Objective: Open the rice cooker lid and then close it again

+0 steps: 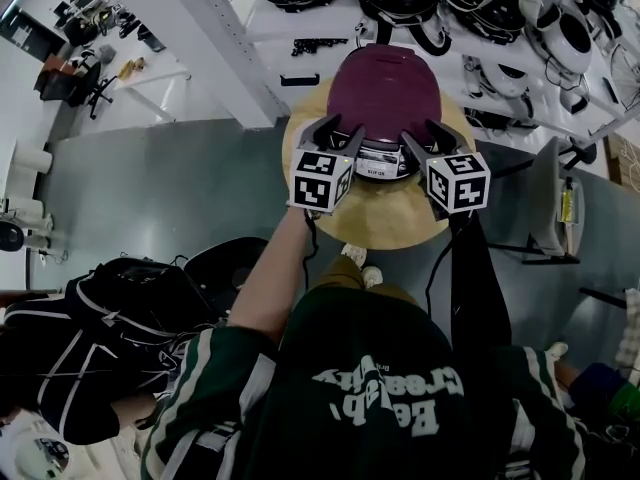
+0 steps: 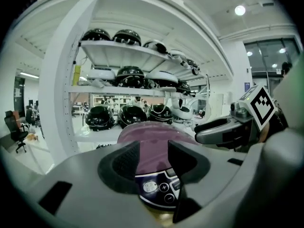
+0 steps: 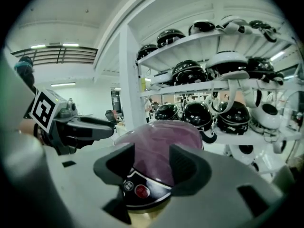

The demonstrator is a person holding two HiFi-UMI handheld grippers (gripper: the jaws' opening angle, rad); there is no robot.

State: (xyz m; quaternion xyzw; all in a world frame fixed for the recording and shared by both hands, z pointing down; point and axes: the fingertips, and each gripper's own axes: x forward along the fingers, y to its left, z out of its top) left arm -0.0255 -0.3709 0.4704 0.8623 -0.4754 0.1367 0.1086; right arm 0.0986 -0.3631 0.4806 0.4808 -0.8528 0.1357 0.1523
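We find the rice cooker (image 1: 385, 103) standing on the round wooden tabletop (image 1: 385, 230), its purple lid (image 1: 385, 78) down and shut, with shelves (image 3: 223, 42) of helmets behind it. The left gripper (image 1: 340, 131) and the right gripper (image 1: 424, 136) hang just before its control panel (image 2: 164, 189), fingers (image 2: 121, 163) spread wide and holding nothing. We judge the opening step to be in hand, though a finished closing would look the same. The next move calls for one fingertip pressing at the lid's front edge to free it, then lifting.
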